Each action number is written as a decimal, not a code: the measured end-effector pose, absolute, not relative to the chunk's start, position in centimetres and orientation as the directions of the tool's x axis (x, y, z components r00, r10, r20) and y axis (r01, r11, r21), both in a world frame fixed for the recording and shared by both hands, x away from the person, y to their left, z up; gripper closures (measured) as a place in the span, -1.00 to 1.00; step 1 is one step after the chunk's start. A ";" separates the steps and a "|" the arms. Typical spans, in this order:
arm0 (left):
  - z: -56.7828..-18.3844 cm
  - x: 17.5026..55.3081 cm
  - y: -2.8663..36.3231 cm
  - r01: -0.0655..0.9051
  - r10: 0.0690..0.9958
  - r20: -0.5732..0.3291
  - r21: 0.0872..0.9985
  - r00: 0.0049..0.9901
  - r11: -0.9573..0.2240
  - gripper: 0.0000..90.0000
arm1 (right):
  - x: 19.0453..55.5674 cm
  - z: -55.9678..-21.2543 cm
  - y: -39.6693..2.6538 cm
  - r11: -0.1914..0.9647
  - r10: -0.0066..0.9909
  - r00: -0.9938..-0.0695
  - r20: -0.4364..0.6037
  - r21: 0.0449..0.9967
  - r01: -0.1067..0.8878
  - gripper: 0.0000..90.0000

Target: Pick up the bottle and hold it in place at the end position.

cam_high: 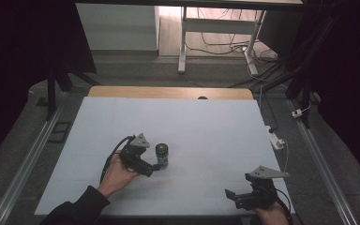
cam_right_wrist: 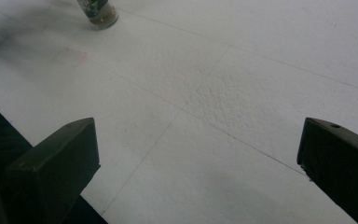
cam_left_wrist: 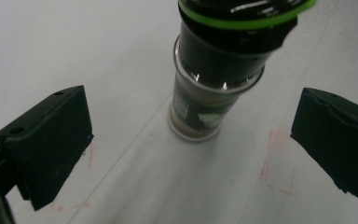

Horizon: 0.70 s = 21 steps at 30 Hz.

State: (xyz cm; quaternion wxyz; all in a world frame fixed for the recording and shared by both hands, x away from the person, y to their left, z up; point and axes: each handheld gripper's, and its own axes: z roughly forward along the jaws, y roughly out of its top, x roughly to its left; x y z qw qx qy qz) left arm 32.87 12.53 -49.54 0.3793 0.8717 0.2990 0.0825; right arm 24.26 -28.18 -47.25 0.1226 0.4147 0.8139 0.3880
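Observation:
A small jar (cam_high: 161, 155) with a dark lid and a label stands upright on the white table (cam_high: 201, 126), left of centre. In the left gripper view the jar (cam_left_wrist: 209, 88) shows a green ring under its black lid and sits just ahead of the jaws, between their lines but untouched. My left gripper (cam_high: 155, 168) is open, right beside the jar on its near-left side. My right gripper (cam_high: 230, 195) is open at the front right edge of the table, holding nothing. In the right gripper view the jar's base (cam_right_wrist: 99, 11) is far off at the top left.
The table's front edge runs close under my right gripper. A white power strip (cam_high: 276, 140) and cable lie at the table's right edge. Metal rails (cam_high: 28, 159) flank the table. A desk frame with cables (cam_high: 215, 37) stands beyond the far edge.

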 end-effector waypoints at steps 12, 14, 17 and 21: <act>-50.7 34.1 10.6 0.444 0.564 -0.064 0.692 0.823 -0.569 -1.00 | 24.2 -47.2 -28.2 0.358 0.769 -0.628 0.120 0.733 0.578 -1.00; -50.8 34.1 10.6 0.431 0.558 -0.045 0.687 0.829 -0.585 -0.95 | 24.2 -47.2 -28.2 0.358 0.769 -0.628 0.120 0.733 0.578 -1.00; -50.7 34.0 10.7 0.411 0.537 -0.042 0.695 0.843 -0.590 -0.73 | 24.2 -47.2 -28.2 0.359 0.768 -0.630 0.120 0.733 0.578 -1.00; -50.6 34.0 10.9 0.386 0.506 -0.045 0.706 0.861 -0.593 -0.35 | 24.2 -47.2 -28.1 0.360 0.768 -0.630 0.119 0.733 0.577 -1.00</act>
